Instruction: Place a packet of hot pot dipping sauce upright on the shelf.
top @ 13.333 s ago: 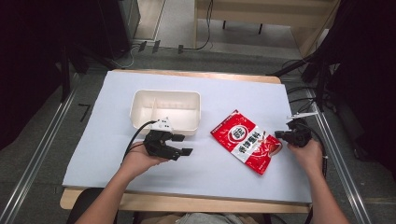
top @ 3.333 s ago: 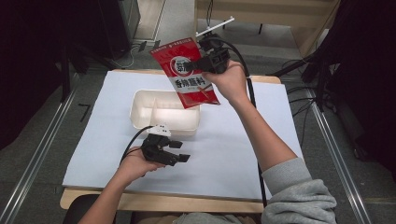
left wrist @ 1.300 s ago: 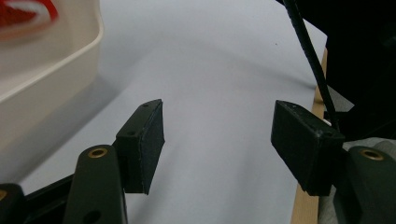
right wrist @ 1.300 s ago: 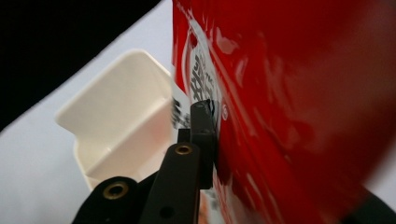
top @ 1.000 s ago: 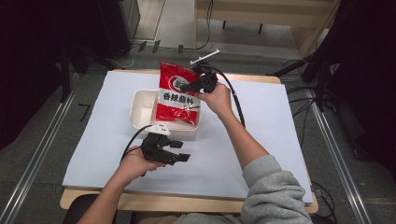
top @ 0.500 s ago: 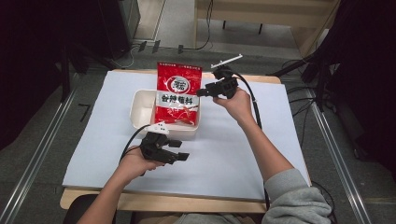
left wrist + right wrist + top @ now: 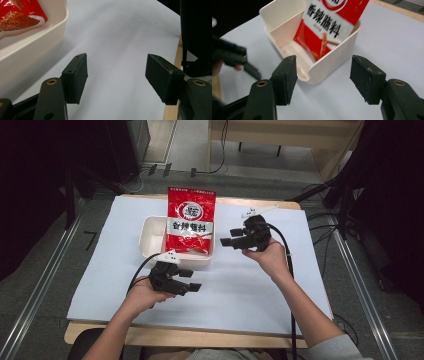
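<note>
In the white tub (image 7: 150, 237) leaned the red packet (image 7: 190, 222); right tongs (image 7: 226, 242), jaws just opened, and left tongs (image 7: 192, 280) gaped wide, empty.

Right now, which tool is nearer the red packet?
Right. The right tool sits just beside the red packet, jaws open and apart from it. The left tool lies in front of the white tray, farther off.

my table: wood top under a white sheet

i see the table (image 7: 305, 340) covered by a white sheet (image 7: 250, 285), bare wood showing along the near edge. a cream tray (image 7: 150, 237) stands directly on the sheet, left of middle, toward the far side.
</note>
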`<action>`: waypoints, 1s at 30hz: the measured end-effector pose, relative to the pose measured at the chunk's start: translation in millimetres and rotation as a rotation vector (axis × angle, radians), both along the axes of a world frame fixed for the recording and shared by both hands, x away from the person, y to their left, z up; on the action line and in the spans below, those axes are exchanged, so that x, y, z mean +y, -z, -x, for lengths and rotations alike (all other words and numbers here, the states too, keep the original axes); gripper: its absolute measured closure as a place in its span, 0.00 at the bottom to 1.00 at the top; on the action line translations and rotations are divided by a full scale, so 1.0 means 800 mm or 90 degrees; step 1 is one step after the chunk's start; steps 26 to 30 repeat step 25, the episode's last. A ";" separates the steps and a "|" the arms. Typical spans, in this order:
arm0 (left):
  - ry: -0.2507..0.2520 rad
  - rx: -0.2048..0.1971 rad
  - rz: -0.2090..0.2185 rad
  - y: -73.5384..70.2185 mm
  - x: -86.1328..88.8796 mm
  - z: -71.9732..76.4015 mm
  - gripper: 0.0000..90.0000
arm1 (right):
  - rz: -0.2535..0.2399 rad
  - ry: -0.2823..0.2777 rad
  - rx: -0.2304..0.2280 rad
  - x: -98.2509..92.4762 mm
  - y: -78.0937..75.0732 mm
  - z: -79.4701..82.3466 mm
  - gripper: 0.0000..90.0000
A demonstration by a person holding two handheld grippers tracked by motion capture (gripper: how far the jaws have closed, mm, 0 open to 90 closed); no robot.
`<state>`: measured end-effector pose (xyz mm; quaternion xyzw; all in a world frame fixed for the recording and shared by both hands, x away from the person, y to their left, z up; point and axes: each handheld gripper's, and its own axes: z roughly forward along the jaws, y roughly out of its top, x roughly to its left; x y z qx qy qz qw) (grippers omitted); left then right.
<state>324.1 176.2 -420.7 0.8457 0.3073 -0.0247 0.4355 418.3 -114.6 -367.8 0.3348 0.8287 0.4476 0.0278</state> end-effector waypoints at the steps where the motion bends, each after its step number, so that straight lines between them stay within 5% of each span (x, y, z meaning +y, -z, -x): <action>1: -0.001 0.000 -0.001 0.000 0.000 0.000 0.39 | 0.001 -0.003 -0.004 -0.002 0.003 0.007 0.43; 14: 0.006 0.003 -0.007 0.000 -0.005 0.003 0.38 | -0.005 -0.012 -0.009 -0.028 0.040 0.076 0.39; 21: 0.002 0.002 -0.005 -0.002 -0.010 0.005 0.38 | -0.011 -0.005 0.005 -0.040 0.060 0.081 0.42; 30: 0.003 0.003 -0.013 0.000 -0.010 0.004 0.38 | -0.003 -0.004 0.003 -0.041 0.063 0.080 0.41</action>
